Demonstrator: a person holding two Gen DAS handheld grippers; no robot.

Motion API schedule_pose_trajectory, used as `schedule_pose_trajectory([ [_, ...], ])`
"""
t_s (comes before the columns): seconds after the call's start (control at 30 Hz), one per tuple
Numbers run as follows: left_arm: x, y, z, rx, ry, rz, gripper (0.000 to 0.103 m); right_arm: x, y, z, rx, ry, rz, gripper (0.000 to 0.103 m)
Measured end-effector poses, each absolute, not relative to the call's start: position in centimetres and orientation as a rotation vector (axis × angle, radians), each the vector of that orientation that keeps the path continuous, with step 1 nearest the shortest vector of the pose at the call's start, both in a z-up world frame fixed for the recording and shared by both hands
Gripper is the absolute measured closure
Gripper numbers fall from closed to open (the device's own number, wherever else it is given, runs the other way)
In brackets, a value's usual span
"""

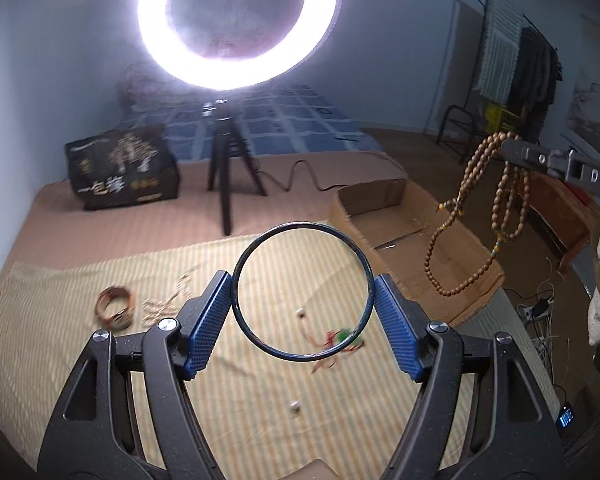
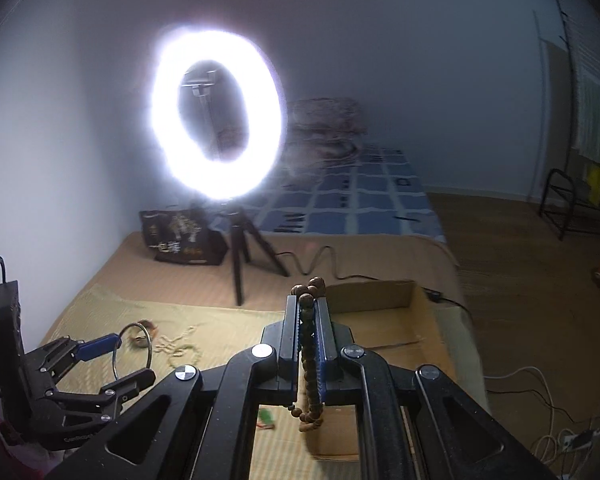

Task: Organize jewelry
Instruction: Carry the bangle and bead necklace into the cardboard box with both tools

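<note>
Carrying jewelry to box | left gripper (image 1: 303, 294) pinches bangle (image 1: 302, 292) | right gripper (image 2: 309, 322) clamps bead necklace (image 2: 309, 354) | next: lower both into cardboard box (image 1: 412, 236) at 1 o'clock

Black-framed grippers, silver screws, ribbed blue pads (image 1: 206, 322), seemingly rubber.

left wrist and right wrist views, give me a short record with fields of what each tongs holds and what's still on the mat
left tongs: shut on dark bangle, held upright between the blue pads
right tongs: shut on wooden bead strand, loops hanging below
box: open cardboard box, right of the mat
still on striped mat: brown bracelet, pale bead string, red-green charm
</note>
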State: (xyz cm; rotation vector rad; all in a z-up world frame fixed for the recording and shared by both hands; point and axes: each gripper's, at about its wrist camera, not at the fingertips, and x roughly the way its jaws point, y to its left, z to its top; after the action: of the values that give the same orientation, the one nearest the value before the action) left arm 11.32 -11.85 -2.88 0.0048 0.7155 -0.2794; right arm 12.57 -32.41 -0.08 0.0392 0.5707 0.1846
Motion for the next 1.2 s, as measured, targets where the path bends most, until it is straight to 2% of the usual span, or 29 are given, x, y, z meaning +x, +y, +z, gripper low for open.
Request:
schedule_pose_trajectory([
  [0.67, 20.2, -24.1, -6.7, 0.041, 0.811, -0.406, 0.029, 16.1, -40.3, -6.8, 0.137, 0.752, 0.073, 0.099],
  [1.2, 22.7, -27.9, -11.9, 0.133, 0.948, -0.413, 0.029, 18.3, -41.3, -12.0, 0.182, 0.894, 0.057, 0.099],
])
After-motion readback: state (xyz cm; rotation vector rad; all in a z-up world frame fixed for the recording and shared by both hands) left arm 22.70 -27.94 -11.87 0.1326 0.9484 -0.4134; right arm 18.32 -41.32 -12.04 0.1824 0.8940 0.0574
